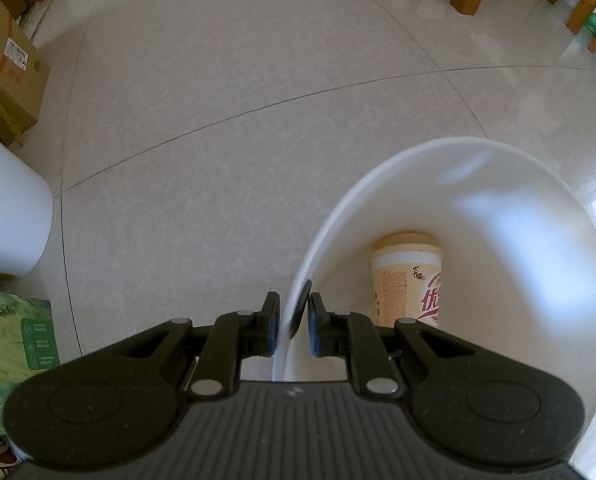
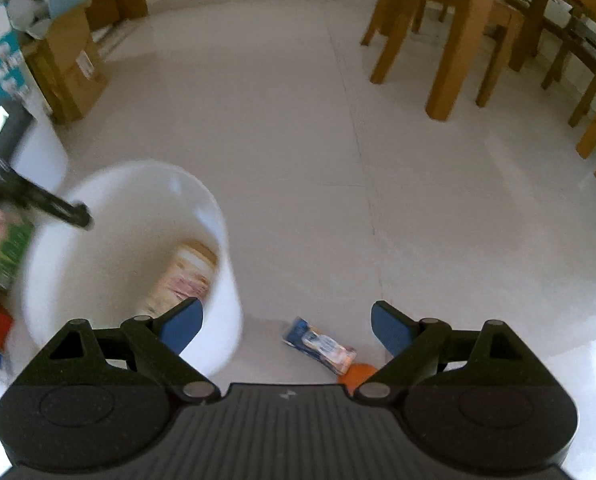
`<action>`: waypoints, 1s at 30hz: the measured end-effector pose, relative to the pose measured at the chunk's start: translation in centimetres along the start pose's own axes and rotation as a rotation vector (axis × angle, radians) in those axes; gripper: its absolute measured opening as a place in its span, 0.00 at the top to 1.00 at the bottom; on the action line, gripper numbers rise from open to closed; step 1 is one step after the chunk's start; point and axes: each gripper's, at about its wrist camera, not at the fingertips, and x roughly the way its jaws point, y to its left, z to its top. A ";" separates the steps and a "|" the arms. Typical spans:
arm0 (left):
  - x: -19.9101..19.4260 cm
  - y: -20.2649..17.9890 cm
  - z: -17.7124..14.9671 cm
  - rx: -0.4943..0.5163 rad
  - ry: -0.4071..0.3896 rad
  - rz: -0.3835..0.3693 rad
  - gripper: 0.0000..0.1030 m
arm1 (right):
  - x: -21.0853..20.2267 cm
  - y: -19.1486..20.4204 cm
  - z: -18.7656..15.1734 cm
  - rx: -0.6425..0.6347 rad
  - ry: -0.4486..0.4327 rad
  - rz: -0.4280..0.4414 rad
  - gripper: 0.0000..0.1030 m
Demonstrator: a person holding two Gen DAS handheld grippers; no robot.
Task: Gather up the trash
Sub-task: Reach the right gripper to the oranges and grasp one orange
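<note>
My left gripper is shut on the rim of a white bucket, which hangs tilted beside it. A beige milk-tea cup with red lettering lies inside. In the right wrist view the same bucket sits at the left, blurred, with the cup in it and the left gripper on its rim. My right gripper is open above the floor. A blue and orange snack wrapper lies on the tiles between its fingers, with an orange round object just behind it.
Cardboard boxes and a second white bucket stand at the left, with a green carton below. Wooden chair and table legs rise at the back right. Pale tiled floor spreads across the middle.
</note>
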 end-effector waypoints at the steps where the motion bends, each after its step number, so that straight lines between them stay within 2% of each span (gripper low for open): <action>1: 0.0 0.0 0.0 0.003 -0.001 0.001 0.87 | 0.7 -0.5 -0.7 0.002 0.008 -0.012 0.09; 6: 0.1 -0.2 -0.1 0.002 0.000 0.008 0.87 | 5.4 -4.1 -4.5 0.106 0.092 -0.039 0.09; 11: 0.1 -0.1 0.0 -0.008 0.003 0.000 0.87 | 10.5 -8.2 -8.8 0.285 0.190 -0.102 0.09; 17: 0.3 0.2 0.1 -0.008 0.007 -0.001 0.87 | 15.2 -11.7 -12.6 0.523 0.279 -0.129 0.09; 23: 0.3 0.3 0.2 -0.014 0.011 -0.004 0.87 | 18.7 -13.2 -13.0 0.632 0.315 -0.135 0.09; 30: 0.3 0.4 0.2 -0.013 0.011 -0.009 0.87 | 21.5 -13.1 -13.4 0.642 0.358 -0.170 0.11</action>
